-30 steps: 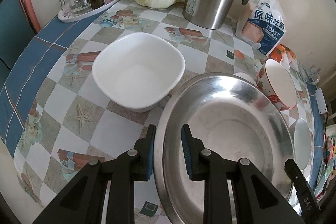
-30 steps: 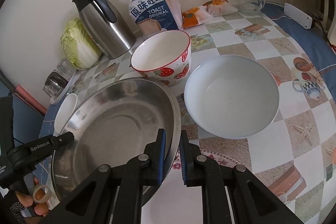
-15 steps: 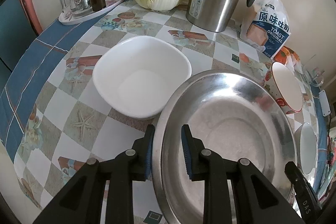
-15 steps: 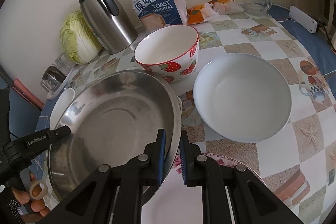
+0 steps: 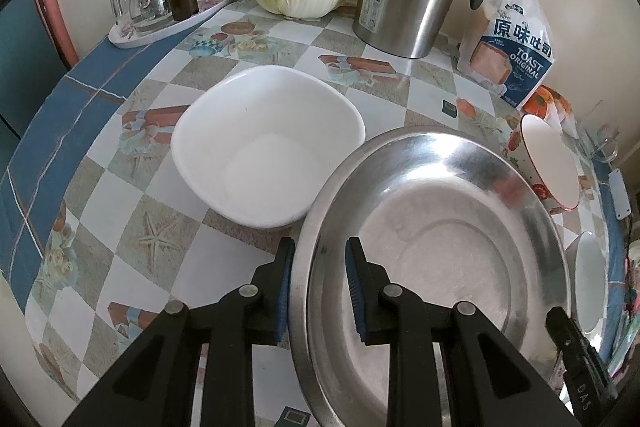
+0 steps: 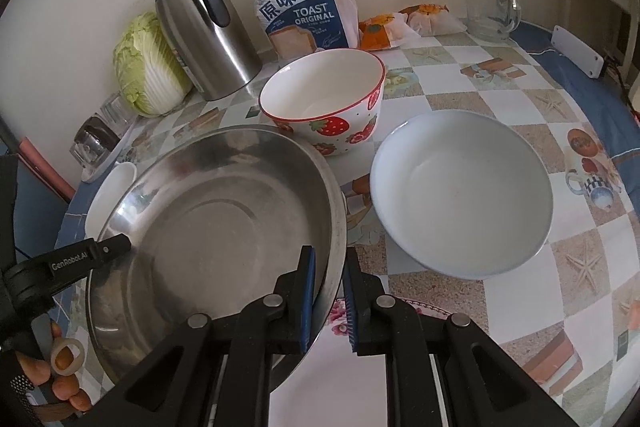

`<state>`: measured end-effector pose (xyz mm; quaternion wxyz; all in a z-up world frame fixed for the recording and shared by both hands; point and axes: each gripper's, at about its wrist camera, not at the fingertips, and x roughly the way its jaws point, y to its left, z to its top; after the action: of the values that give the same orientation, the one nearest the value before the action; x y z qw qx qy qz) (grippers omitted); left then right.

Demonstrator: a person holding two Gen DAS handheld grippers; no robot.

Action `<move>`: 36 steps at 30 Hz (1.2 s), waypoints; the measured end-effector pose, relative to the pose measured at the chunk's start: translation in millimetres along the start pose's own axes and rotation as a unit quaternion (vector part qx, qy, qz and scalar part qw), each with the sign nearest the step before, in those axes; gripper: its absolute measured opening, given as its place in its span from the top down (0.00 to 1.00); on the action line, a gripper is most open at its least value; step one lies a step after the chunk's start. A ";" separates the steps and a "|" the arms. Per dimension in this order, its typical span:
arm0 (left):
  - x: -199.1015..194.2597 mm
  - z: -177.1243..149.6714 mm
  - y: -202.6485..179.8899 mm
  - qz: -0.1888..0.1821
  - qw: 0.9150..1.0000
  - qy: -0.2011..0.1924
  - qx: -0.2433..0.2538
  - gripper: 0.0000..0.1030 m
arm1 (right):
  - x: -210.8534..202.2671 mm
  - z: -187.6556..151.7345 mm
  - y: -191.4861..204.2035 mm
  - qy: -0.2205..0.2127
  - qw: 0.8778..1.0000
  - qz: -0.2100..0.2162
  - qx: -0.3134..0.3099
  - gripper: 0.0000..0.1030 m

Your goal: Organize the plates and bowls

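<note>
In the left wrist view, the left tool (image 5: 318,281) is seen clenched on the near rim of the steel basin (image 5: 440,251), one finger outside and one inside. The basin is held beside the square white bowl (image 5: 264,143) on the checked worktop (image 5: 100,211), its rim overlapping the bowl's edge.

In the right wrist view, the right tool (image 6: 329,297) is seen clamped on the basin's (image 6: 216,227) opposite rim. A strawberry bowl (image 6: 324,103) and a round white bowl (image 6: 462,191) are seen standing just beside the basin.
</note>
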<state>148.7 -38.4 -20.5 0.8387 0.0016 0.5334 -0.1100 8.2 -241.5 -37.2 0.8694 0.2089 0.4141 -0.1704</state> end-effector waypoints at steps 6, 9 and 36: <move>1.4 -1.2 -1.5 -0.001 1.000 0.012 -0.002 0.73 | -0.2 0.1 -1.0 0.003 1.000 0.002 0.003 0.84; 0.4 -1.2 -1.2 -0.003 1.000 0.016 -0.005 0.73 | -0.9 0.3 -1.8 0.004 1.000 -0.001 0.005 0.84; -42.7 -12.3 -13.5 0.019 0.999 0.006 0.033 0.14 | -47.0 1.2 9.2 0.000 0.999 -0.030 -0.033 0.39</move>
<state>117.8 -42.3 14.0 0.8371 0.0399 0.5343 -0.1110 -14.9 -228.5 2.7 0.8701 0.1678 0.4257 -0.1831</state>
